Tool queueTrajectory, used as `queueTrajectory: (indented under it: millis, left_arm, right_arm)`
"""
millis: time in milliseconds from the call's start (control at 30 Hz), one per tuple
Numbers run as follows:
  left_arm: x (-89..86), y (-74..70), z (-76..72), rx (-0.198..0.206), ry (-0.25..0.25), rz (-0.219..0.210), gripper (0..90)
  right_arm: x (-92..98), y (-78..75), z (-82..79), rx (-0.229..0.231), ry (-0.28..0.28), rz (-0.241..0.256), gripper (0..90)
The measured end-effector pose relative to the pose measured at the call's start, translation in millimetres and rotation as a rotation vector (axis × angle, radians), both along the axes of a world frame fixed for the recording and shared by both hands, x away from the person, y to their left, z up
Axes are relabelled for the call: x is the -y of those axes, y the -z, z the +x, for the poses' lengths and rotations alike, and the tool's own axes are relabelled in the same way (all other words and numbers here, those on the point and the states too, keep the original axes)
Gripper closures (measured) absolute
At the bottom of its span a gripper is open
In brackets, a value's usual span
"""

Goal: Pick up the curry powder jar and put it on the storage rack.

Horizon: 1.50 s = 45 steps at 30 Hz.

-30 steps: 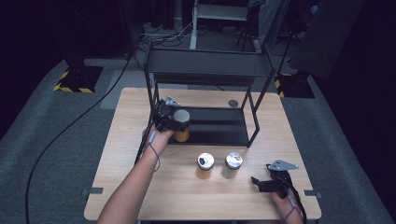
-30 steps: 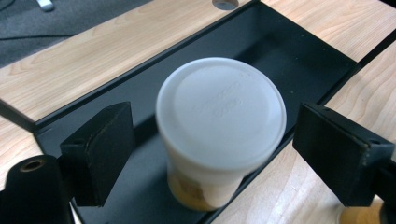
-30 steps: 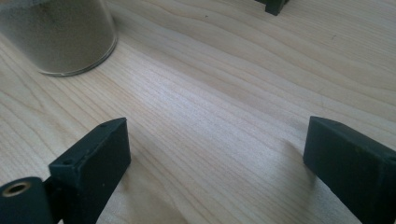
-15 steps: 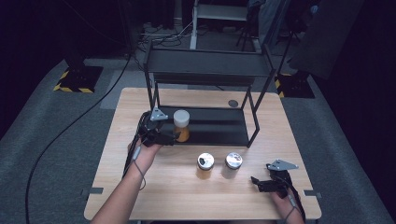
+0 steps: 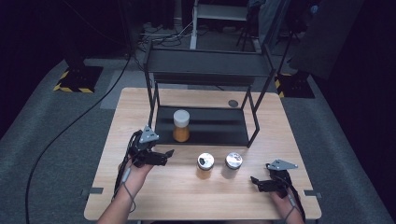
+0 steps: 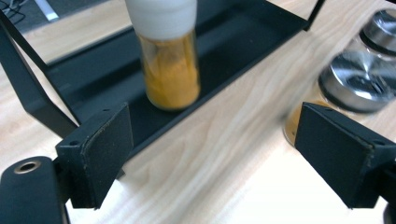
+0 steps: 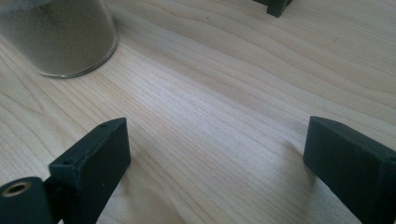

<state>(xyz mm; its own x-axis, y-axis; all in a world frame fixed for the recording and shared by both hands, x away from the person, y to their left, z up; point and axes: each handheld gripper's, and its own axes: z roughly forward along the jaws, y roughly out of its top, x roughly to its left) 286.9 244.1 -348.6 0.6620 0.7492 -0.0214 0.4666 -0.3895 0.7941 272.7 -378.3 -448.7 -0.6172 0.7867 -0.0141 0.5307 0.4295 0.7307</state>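
An orange-filled jar with a white cap [image 5: 181, 125] stands upright on the lower shelf of a black wire rack [image 5: 233, 133]. My left gripper [image 5: 166, 157] hovers open and empty in front of the rack, left of the jar. In the left gripper view the white-capped jar [image 6: 170, 60] is straight ahead, beyond the wide-open left gripper [image 6: 224, 149]. Two silver-lidded jars [image 5: 205, 163] [image 5: 233, 161] stand on the table before the rack. My right gripper [image 5: 256, 183] rests open near the front right; in its own view the right gripper [image 7: 219, 154] holds nothing, with a jar of pale powder [image 7: 60, 37] ahead on the left.
The rack's upper shelf [image 5: 210, 65] overhangs the lower one, on thin black legs [image 5: 254, 126]. A small dark disc [image 5: 232, 103] lies on the wooden table [image 5: 140, 102] behind the rack. Both silver-lidded jars [image 6: 359, 81] [image 6: 383, 30] sit right of my left jaws.
My left gripper has drawn back from the white-capped jar toward the table's near left, leaving the jar standing on the lower shelf. The right gripper has stayed put.
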Motion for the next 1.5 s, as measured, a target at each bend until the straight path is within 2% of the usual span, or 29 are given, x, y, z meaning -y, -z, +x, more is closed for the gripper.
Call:
queueTrajectory:
  millis: [300, 567, 733, 967, 1500]
  left_arm:
    - [-8.1, 24.0, -19.8, -0.005, -0.002, 0.021, 11.6]
    - [-11.2, 45.5, -29.6, -0.028, -0.011, 0.046, 11.7]
    - [-7.1, 55.5, -30.4, -0.043, 0.000, 0.085, 11.8]
    - [-8.1, 68.9, -31.0, -0.071, 0.007, 0.097, 11.8]
    - [-6.7, 84.8, -32.3, -0.100, 0.005, 0.132, 10.1]
  right_arm:
    - [0.0, 0.0, 0.0, 0.000, 0.000, 0.000, 7.2]
    - [0.0, 0.0, 0.0, 0.000, 0.000, 0.000, 7.2]
    - [0.0, 0.0, 0.0, 0.000, 0.000, 0.000, 7.2]
    - [0.0, 0.0, 0.0, 0.000, 0.000, 0.000, 7.2]
    - [0.0, -0.1, 0.0, 0.000, 0.000, -0.001, 7.2]
